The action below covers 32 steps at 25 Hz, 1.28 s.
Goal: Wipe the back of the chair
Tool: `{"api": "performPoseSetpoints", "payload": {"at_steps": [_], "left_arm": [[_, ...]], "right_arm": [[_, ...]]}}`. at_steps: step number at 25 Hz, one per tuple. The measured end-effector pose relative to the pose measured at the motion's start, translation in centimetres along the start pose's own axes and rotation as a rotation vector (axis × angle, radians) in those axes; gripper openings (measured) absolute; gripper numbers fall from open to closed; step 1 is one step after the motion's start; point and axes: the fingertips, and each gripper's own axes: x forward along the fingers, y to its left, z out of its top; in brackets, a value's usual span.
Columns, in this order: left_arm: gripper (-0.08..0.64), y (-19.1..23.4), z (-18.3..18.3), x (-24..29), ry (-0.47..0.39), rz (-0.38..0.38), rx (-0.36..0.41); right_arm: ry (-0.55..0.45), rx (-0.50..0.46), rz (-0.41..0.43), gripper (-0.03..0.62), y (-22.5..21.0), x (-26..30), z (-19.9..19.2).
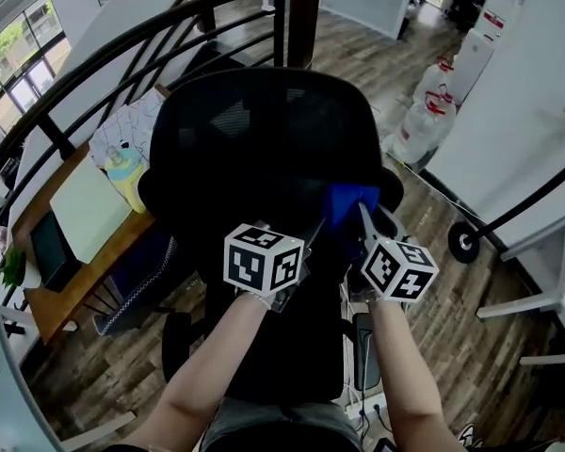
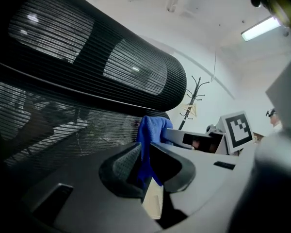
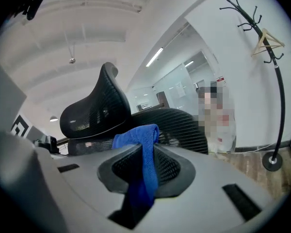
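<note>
The left gripper (image 2: 146, 160) and right gripper (image 3: 144, 165) both pinch the bunched blue microfibre cloth (image 1: 348, 199) at the lower right edge of the black mesh chair back (image 1: 250, 139). So bunched, the cloth may wipe only a narrow strip. It could also snag on the mesh and slip out of one grip.

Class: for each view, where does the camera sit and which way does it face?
Head view: on the head, facing steeply down at the chair; forearms, left gripper, right gripper show.
Left gripper view: on that gripper, facing up at the chair; own jaws, right gripper show.
Right gripper view: on that gripper, facing up past the chair; own jaws show.
Shared: the cloth, in all three.
</note>
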Motion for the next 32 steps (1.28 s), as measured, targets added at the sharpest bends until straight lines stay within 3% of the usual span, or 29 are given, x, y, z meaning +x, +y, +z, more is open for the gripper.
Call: {"api": "performPoseSetpoints", "payload": {"at_steps": [9, 19, 27, 32], "left_arm": [[0.063, -1.8, -0.6, 1.7, 0.022, -0.049, -0.005], [0.063, -1.6, -1.2, 1.1, 0.028, -0.042, -0.013], [0.063, -0.7, -2.5, -0.9, 0.038, -0.011, -0.026], [0.063, 0.1, -3.4, -3.1, 0.038, 0.018, -0.04]], "right_arm": [[-0.024, 0.019, -0.084, 0.075, -4.1, -2.0, 0.8], [-0.039, 0.034, -0.114, 0.075, -4.8, -2.9, 1.0], [-0.059, 0.066, -0.111, 0.075, -4.0, -4.8, 0.6], [-0.039, 0.064, -0.067, 0.075, -2.3, -5.7, -0.5]]}}
